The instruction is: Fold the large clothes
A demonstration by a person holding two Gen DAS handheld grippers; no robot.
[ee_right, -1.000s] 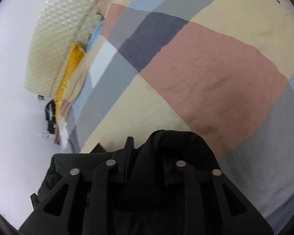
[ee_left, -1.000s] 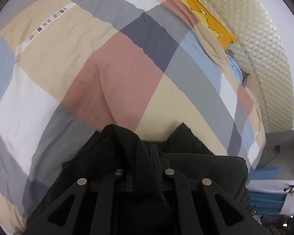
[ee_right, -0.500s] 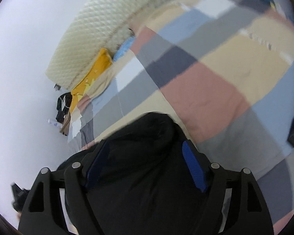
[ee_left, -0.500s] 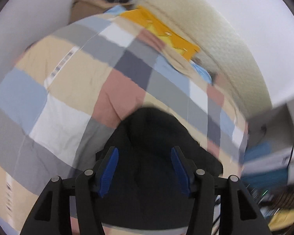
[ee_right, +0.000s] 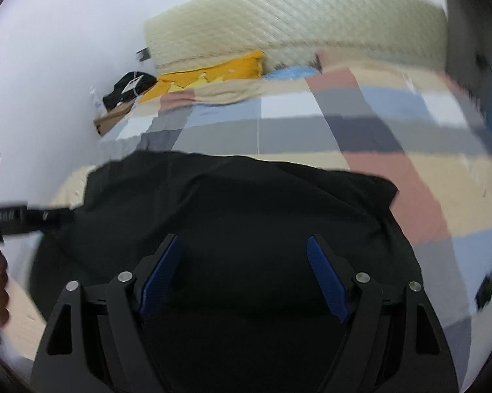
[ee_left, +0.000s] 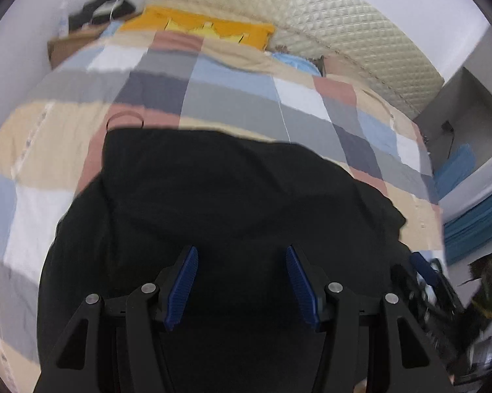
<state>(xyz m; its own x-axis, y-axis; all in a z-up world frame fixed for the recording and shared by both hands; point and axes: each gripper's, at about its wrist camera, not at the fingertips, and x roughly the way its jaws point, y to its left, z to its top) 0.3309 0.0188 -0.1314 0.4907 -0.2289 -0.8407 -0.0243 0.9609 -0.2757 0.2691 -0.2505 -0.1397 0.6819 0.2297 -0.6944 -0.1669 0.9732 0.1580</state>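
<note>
Lying beneath spread left claw (ee_left: 241,281): black garment (ee_left: 232,190)

Both wrist views look low along the bed (ee_left: 232,98) toward the headboard (ee_right: 295,23), sharing the nearby black garment (ee_left: 239,203)

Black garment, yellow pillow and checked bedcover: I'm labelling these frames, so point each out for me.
black garment (ee_left: 232,190), left wrist view, middle of its flat upper panel.
yellow pillow (ee_left: 196,24), left wrist view, its front face.
checked bedcover (ee_right: 409,177), right wrist view, a pink square right of the garment.
</note>
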